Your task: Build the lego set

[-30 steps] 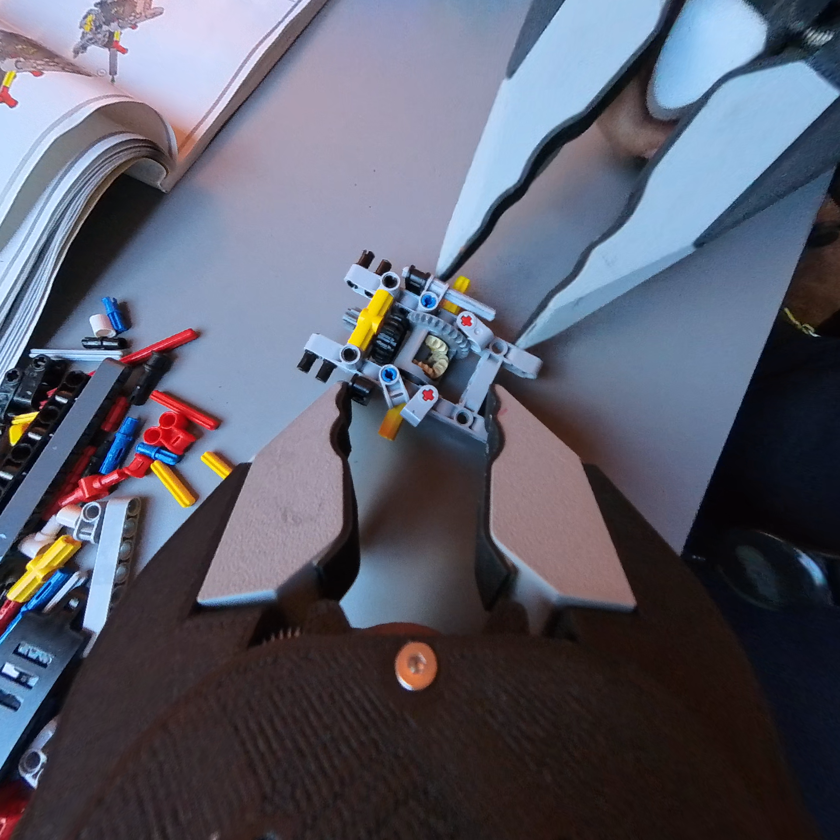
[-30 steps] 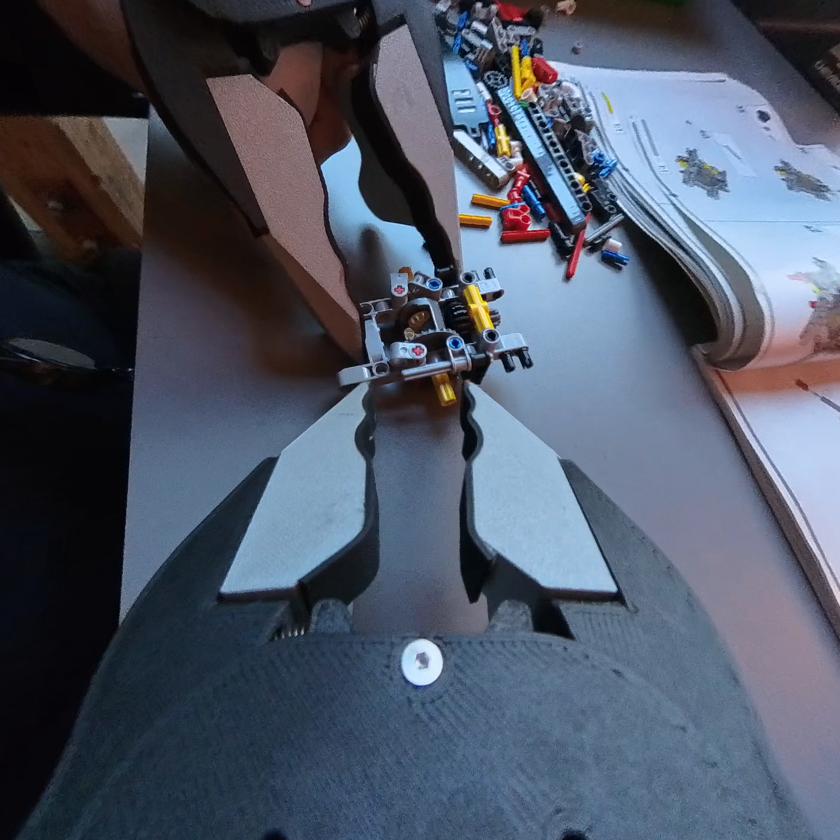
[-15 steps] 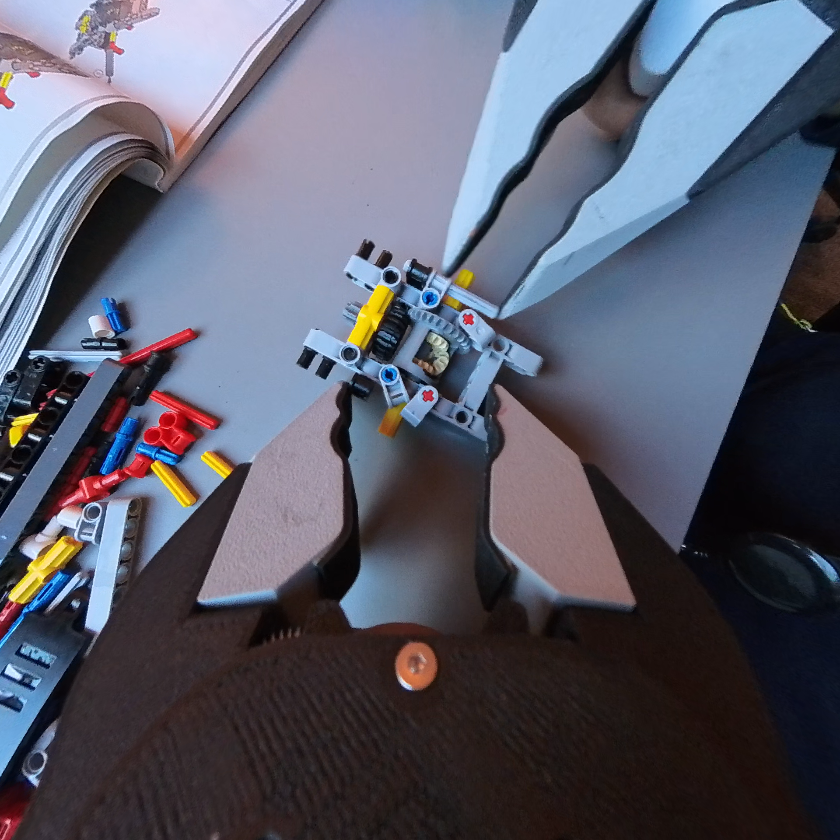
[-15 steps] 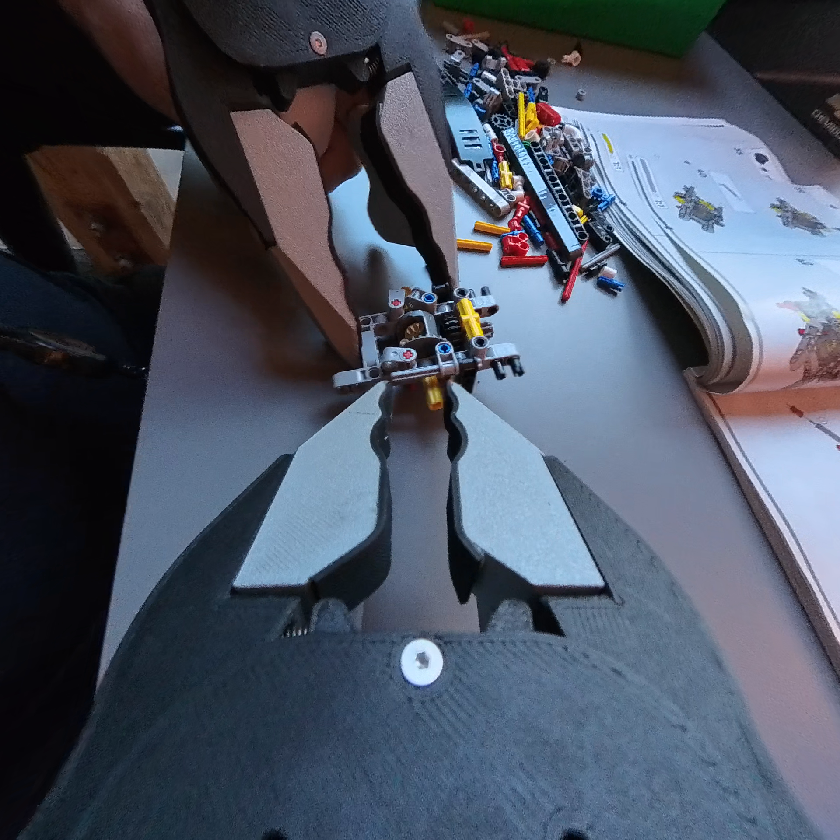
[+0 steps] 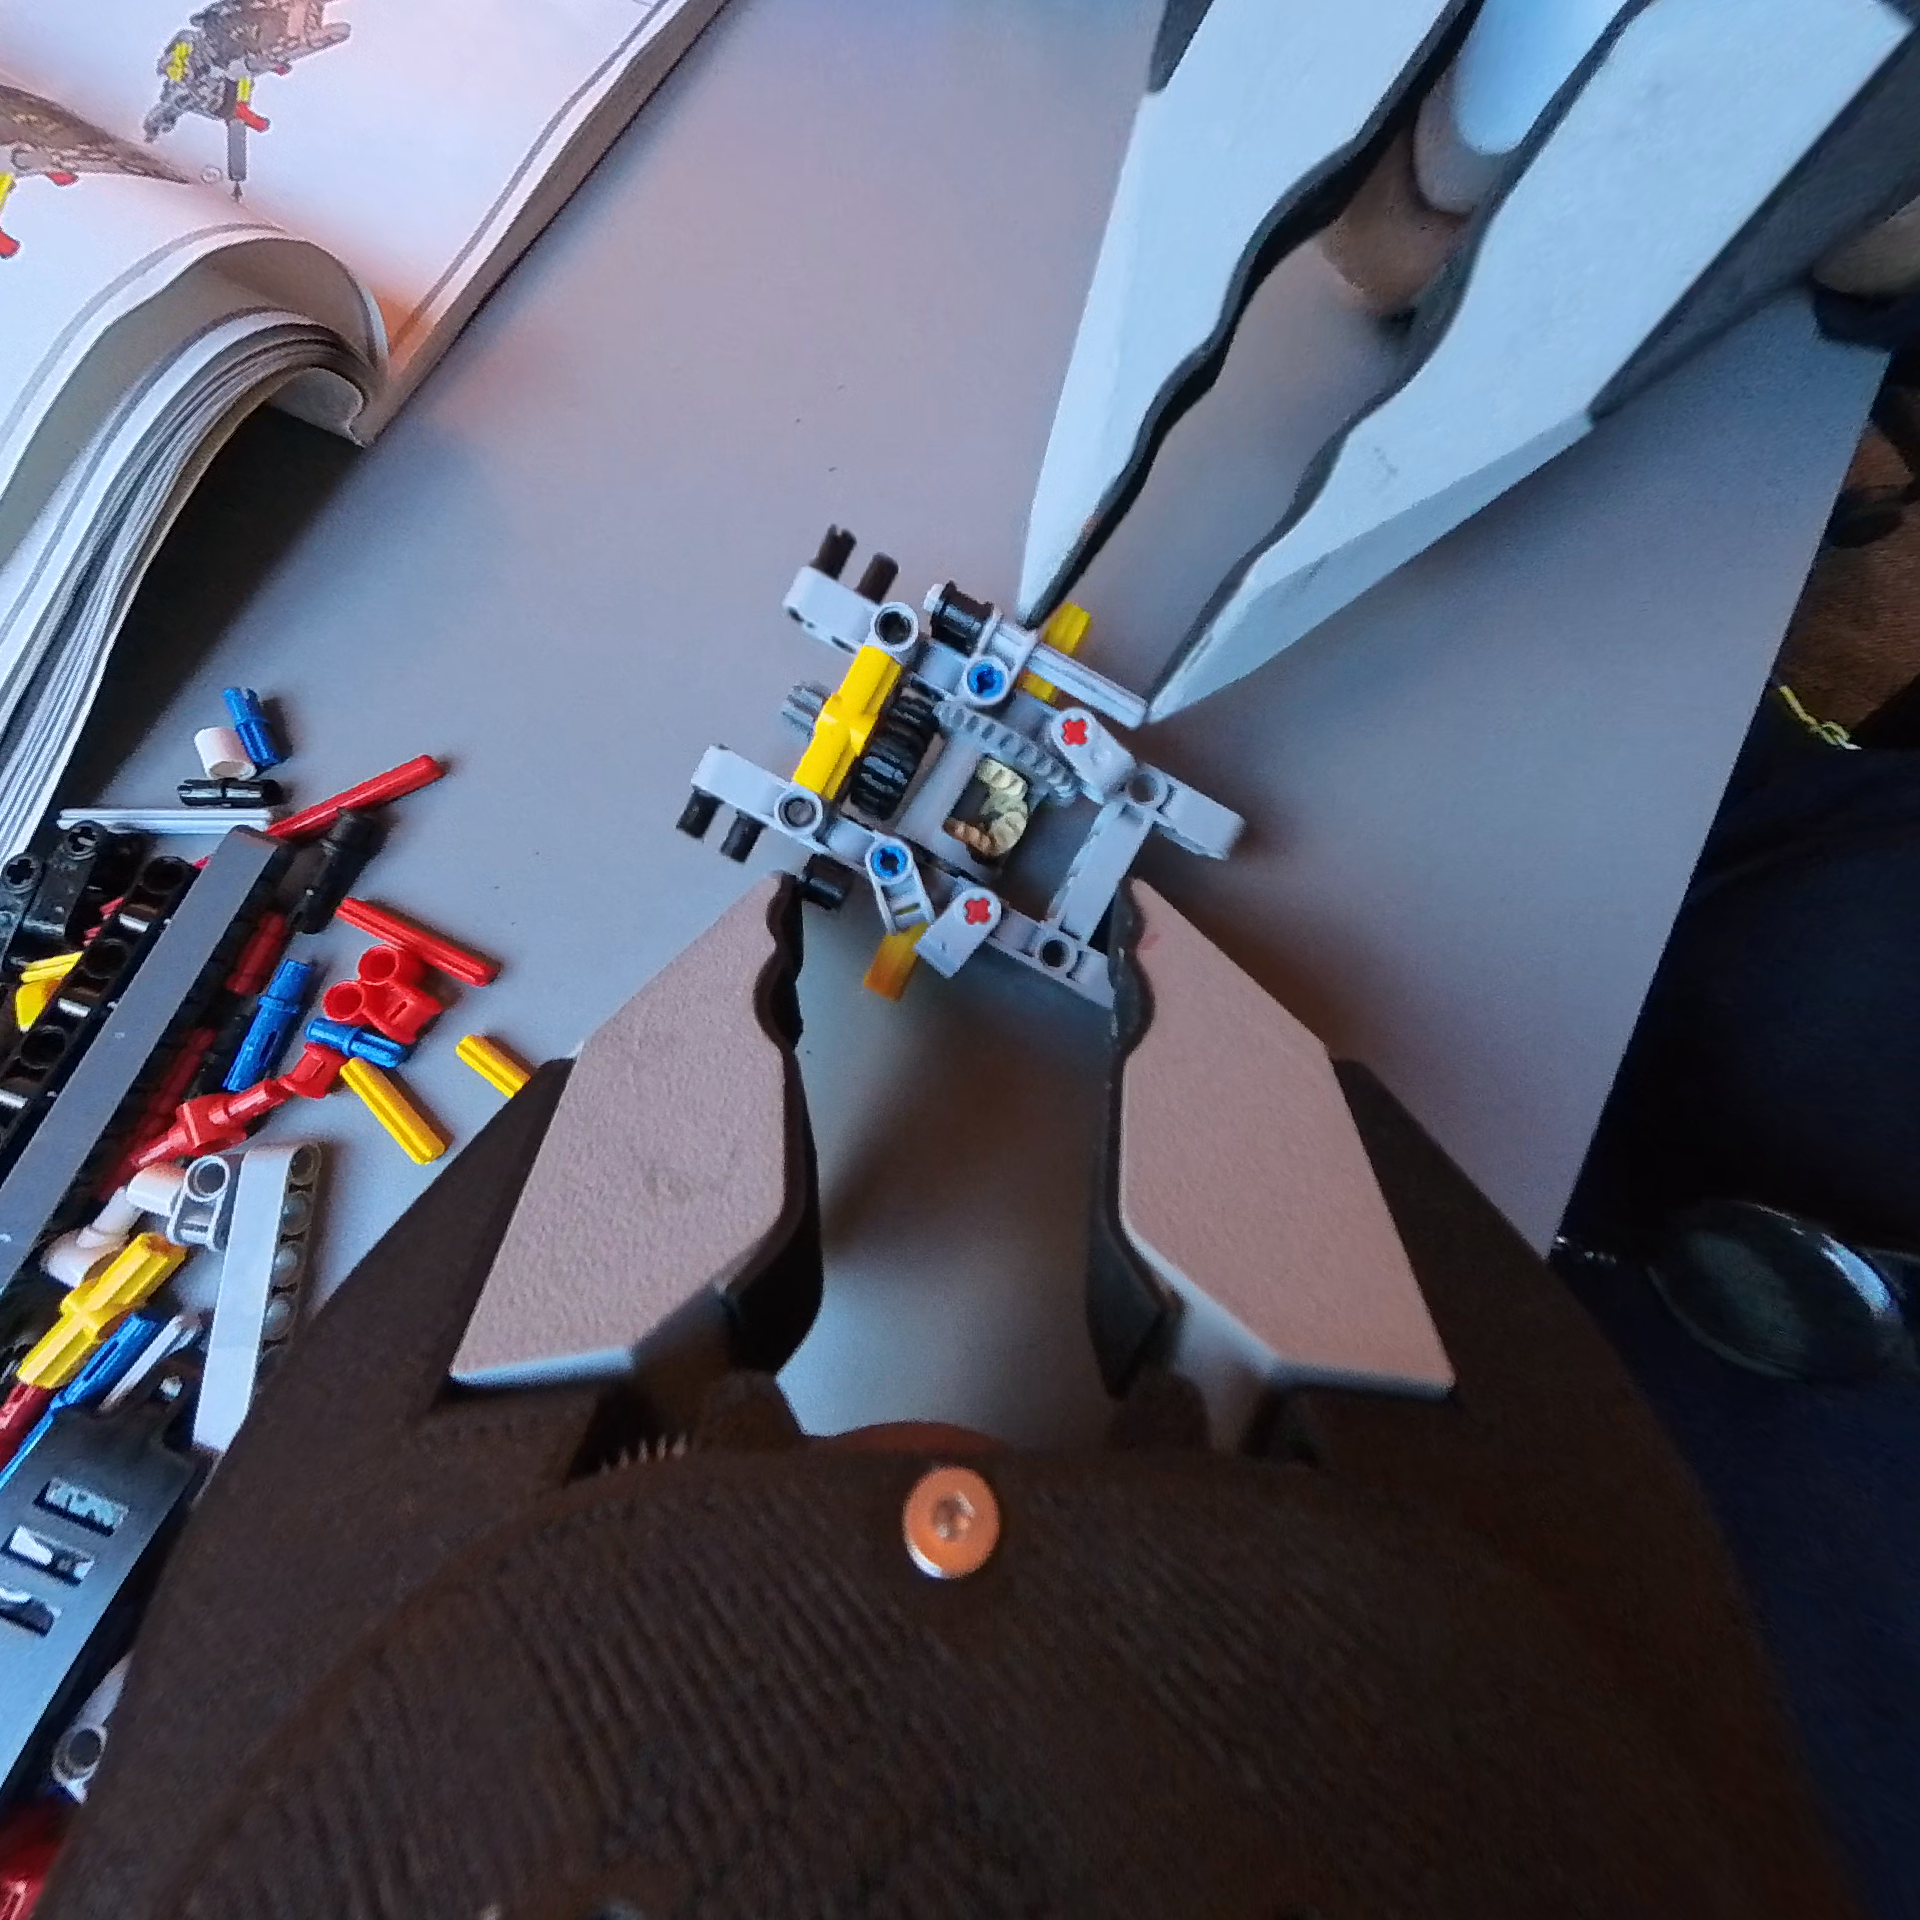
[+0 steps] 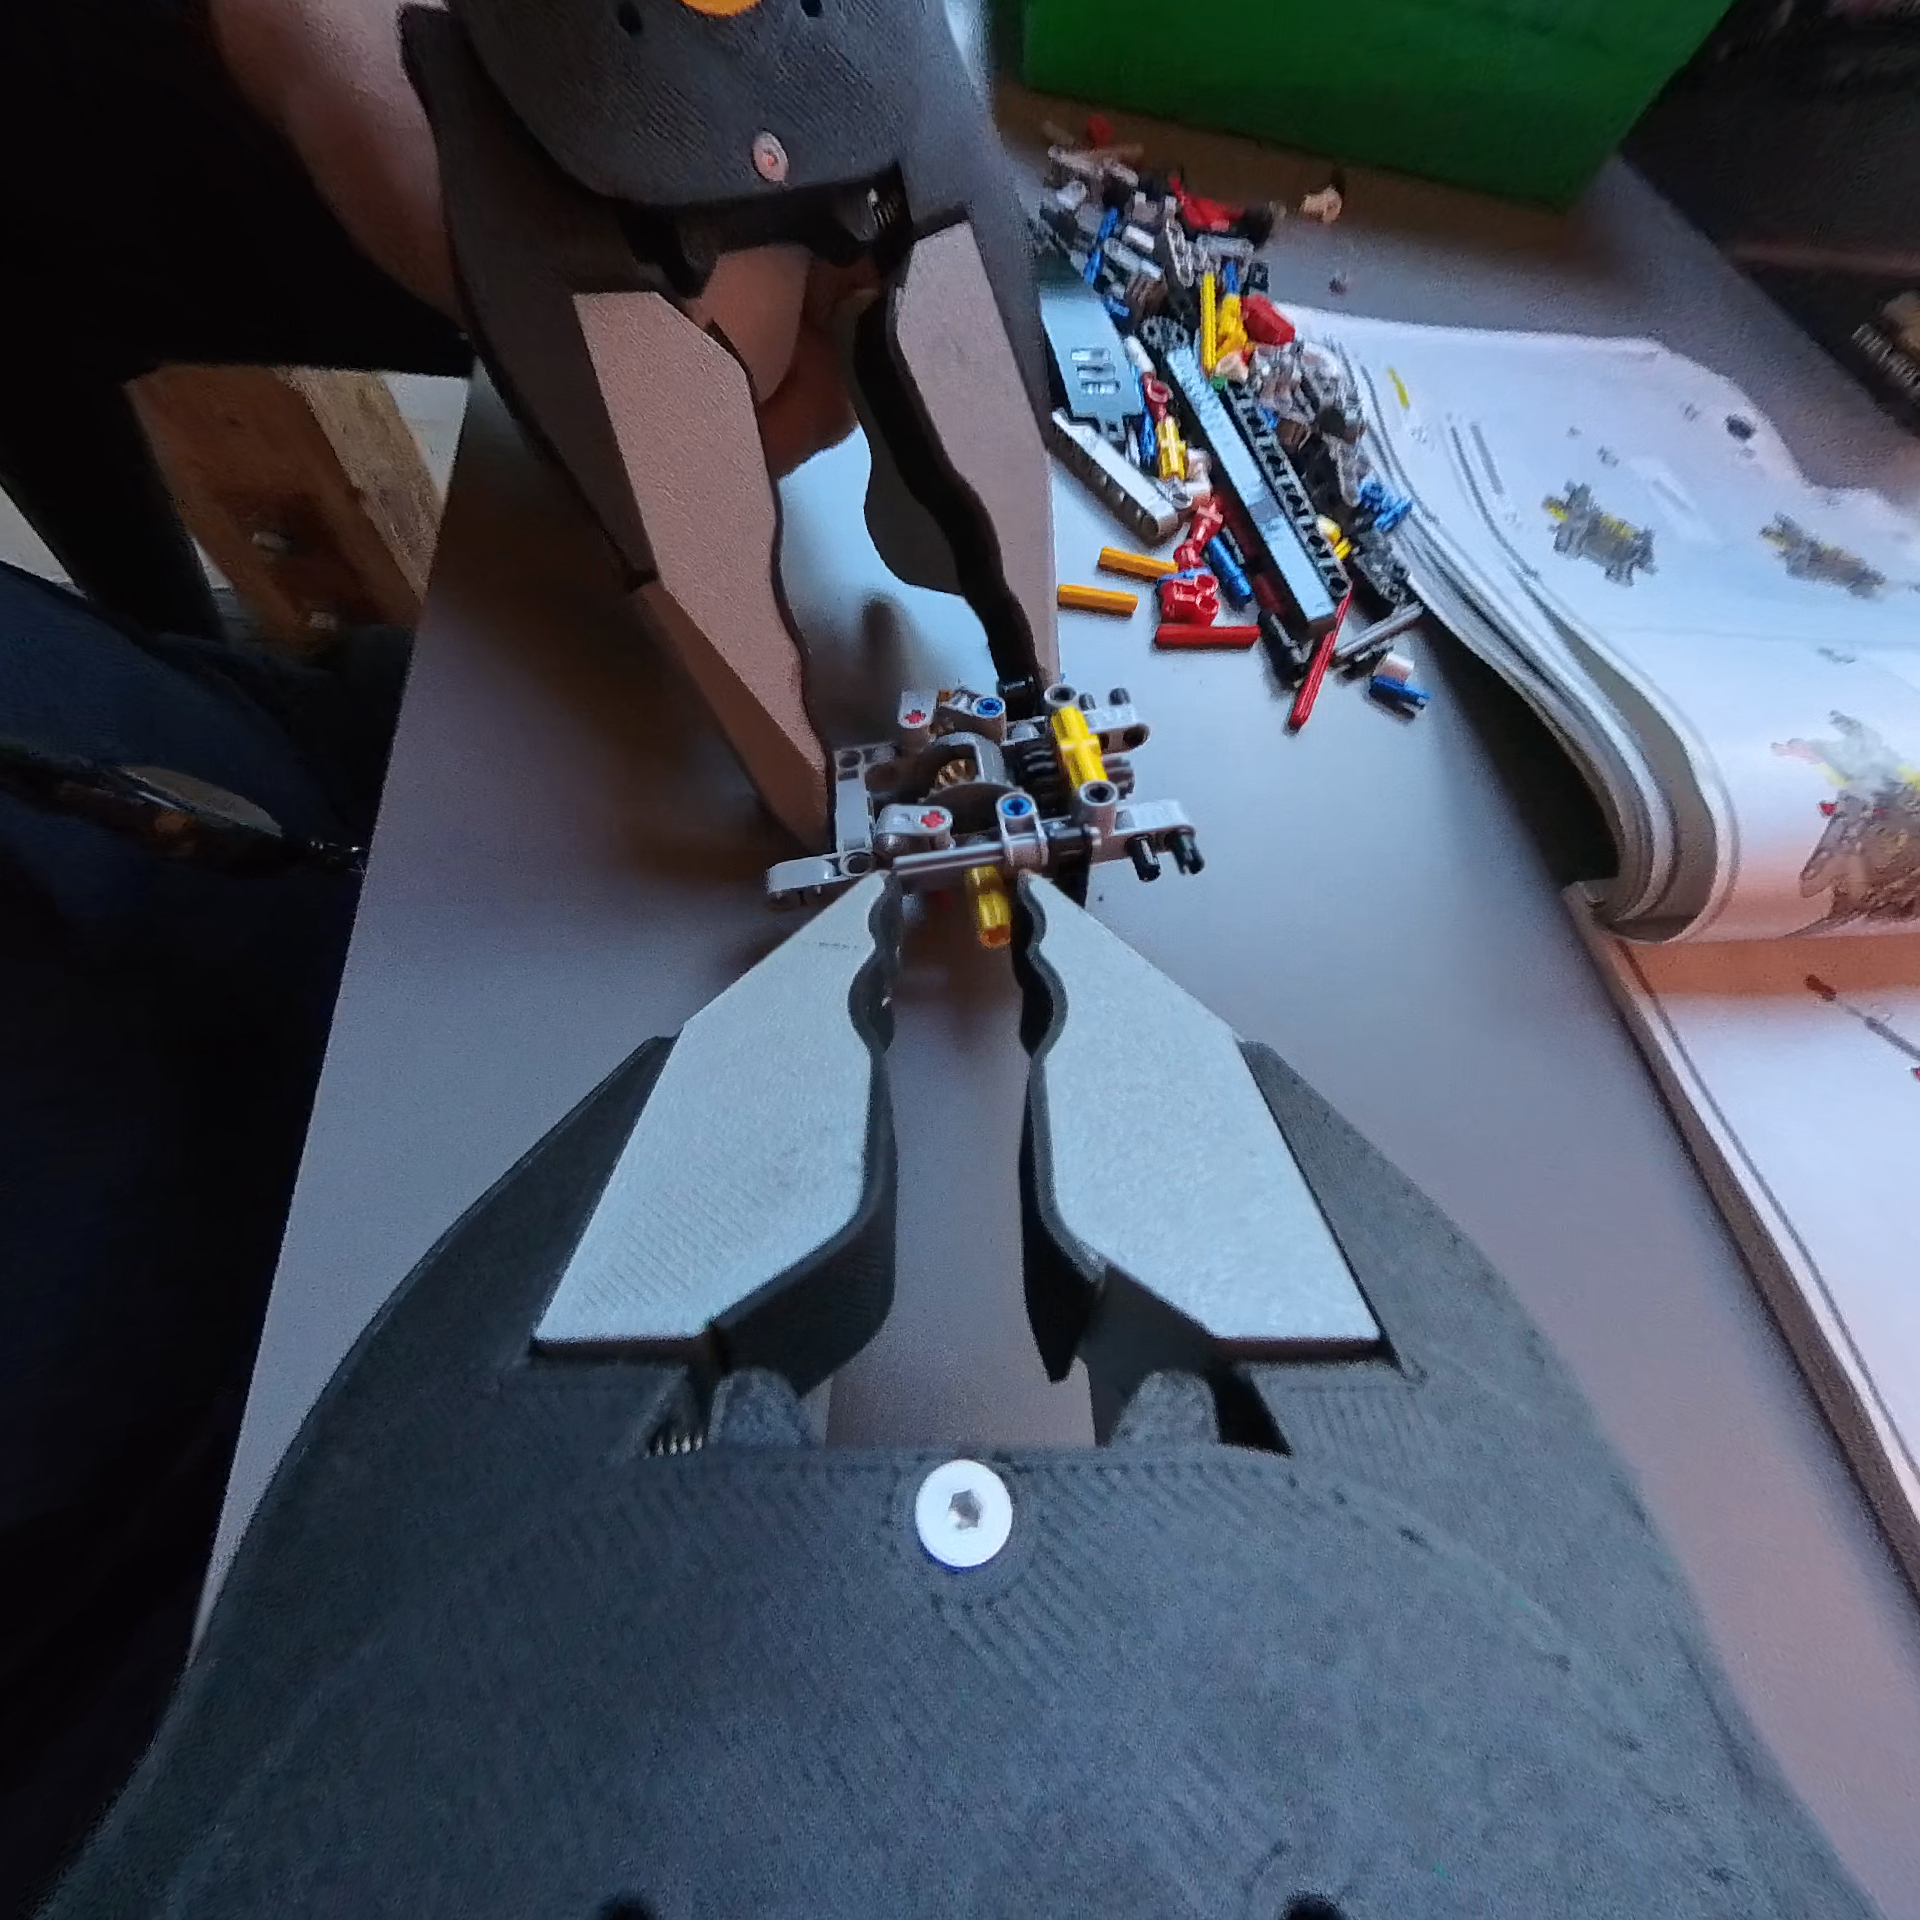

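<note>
A small grey beam-and-gear assembly [image 5: 966, 769] with yellow, black and blue parts lies on the grey table [image 5: 727, 312]. My left gripper [image 5: 956, 904], with brown fingers, is shut on its near side: one tip is on a black pin, the other on the grey frame. The right wrist view shows these fingers flanking the assembly [image 6: 987, 790]. My right gripper [image 6: 954, 894], with grey fingers, is closed narrow on the opposite edge. One tip is at the end of the thin grey axle [image 6: 935, 857], the other against the yellow axle stub [image 6: 987, 904]. The right gripper also shows in the left wrist view [image 5: 1101, 660].
A pile of loose red, blue, yellow, black and grey parts [image 5: 208, 1039] lies to the left, also in the right wrist view [image 6: 1226, 468]. An open instruction booklet [image 5: 208, 260] lies beyond it. A green bin [image 6: 1351, 83] stands at the back. The table edge [image 5: 1662, 935] is close by. One gripper's finger ends stand about 4 centimeters off the other's.
My right jaws narrowed onto the assembly's edge around the yellow stub, then held. The left gripper and the assembly have stayed put.
</note>
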Available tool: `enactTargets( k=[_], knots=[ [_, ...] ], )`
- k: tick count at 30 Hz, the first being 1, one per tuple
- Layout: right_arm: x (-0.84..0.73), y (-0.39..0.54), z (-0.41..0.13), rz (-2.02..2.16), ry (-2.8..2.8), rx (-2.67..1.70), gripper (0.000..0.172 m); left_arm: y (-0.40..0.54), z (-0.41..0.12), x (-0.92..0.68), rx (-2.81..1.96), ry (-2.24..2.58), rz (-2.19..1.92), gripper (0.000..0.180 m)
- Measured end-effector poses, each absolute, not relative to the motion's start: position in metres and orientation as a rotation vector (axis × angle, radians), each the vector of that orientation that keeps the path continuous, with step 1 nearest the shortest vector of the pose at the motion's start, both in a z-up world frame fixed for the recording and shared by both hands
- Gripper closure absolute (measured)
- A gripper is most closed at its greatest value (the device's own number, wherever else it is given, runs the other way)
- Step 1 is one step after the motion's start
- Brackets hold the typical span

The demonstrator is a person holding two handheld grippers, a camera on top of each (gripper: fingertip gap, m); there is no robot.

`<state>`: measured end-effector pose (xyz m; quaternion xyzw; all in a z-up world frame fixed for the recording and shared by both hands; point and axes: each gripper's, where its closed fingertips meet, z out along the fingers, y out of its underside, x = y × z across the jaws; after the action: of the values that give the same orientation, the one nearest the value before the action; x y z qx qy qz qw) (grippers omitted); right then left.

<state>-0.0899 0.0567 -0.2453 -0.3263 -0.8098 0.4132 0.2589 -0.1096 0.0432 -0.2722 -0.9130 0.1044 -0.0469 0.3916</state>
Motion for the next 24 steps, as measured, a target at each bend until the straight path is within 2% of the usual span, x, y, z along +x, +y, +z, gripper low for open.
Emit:
enactTargets(
  k=[10,18,22,24],
  knots=[
    [-0.095,0.080,-0.213,1.324,-1.974,-0.946,0.146,0.041,-0.269,-0.103,-2.301,0.286,-0.211,0.106],
    [-0.096,0.091,-0.199,1.344,-1.839,-0.953,0.120,0.034,-0.237,-0.109,-2.066,0.402,-0.057,0.106],
    [-0.099,0.094,-0.203,1.342,-1.846,-1.000,0.115,0.032,-0.228,-0.110,-1.990,0.453,0.016,0.119],
    [-0.100,0.094,-0.205,1.334,-1.856,-1.018,0.115,0.033,-0.229,-0.111,-1.994,0.454,0.021,0.131]
  ],
)
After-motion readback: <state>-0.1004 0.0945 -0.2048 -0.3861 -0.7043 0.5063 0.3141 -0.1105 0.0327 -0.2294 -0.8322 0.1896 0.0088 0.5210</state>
